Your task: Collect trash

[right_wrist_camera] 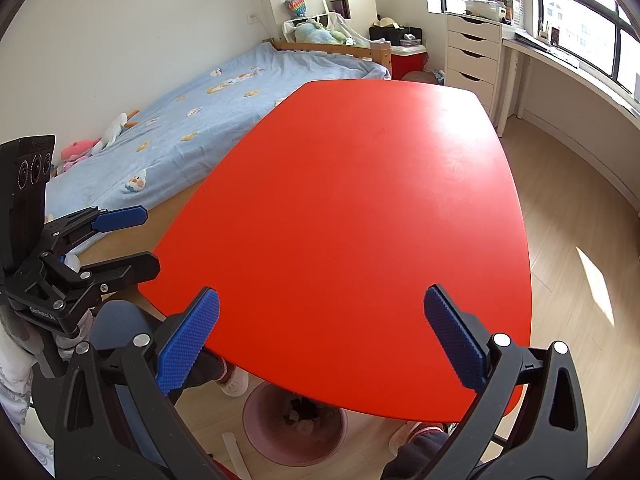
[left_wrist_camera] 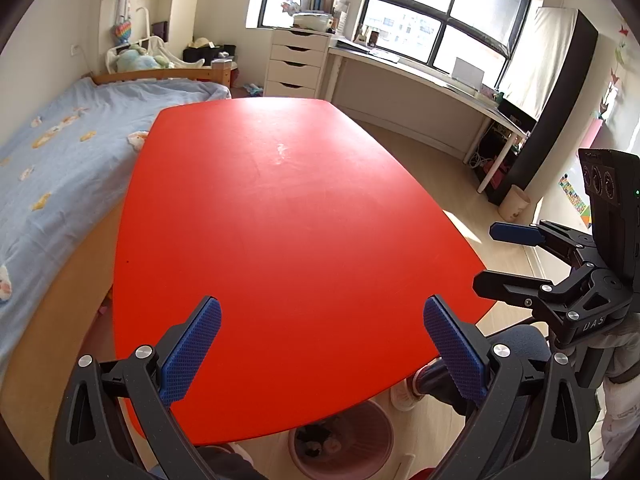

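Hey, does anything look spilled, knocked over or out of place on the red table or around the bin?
Nothing stands out. The red table has only a faint pale scuff mid-top, the pink bin stands upright beneath its near edge with trash inside, and both grippers are open and empty.

The left wrist view is taken from above the near edge of the red table (left_wrist_camera: 288, 240), aimed forward and down along its length toward the far window (left_wrist_camera: 440, 12). The right wrist view is set at a similar height, turned slightly left toward the bed (right_wrist_camera: 192, 120). The table top and the pink bin (right_wrist_camera: 294, 426) below its near edge, contents perhaps dark scraps, are shared by both views.
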A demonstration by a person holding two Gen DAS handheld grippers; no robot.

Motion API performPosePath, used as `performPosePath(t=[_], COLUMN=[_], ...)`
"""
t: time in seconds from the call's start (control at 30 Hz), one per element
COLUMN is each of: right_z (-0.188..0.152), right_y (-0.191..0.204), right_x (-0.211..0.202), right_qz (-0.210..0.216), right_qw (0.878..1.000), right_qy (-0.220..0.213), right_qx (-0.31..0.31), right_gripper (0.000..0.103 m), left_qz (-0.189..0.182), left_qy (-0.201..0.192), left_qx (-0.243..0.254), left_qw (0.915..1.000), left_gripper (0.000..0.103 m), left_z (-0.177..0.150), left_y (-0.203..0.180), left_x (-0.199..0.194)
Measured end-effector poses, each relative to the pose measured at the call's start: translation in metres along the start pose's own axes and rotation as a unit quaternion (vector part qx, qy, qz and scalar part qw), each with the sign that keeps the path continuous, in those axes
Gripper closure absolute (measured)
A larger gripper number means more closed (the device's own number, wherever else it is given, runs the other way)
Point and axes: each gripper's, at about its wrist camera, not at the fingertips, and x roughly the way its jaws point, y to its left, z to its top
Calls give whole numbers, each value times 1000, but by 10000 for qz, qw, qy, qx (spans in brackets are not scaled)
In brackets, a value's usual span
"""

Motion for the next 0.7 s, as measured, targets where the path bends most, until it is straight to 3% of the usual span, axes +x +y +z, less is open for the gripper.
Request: performPosePath(t=[0.7], right_z=[0], right_y=[-4], right_x=[-1], right_qz=[-15], right_qw=[10000], right_qy=[-5], right_qx=[2], right_gripper=[3], left_qz=[9], left_qy=[8], left_qx=[57], left_qw=[10000], left_gripper=[6], left_z=[1], left_y=[-2], left_x=[2])
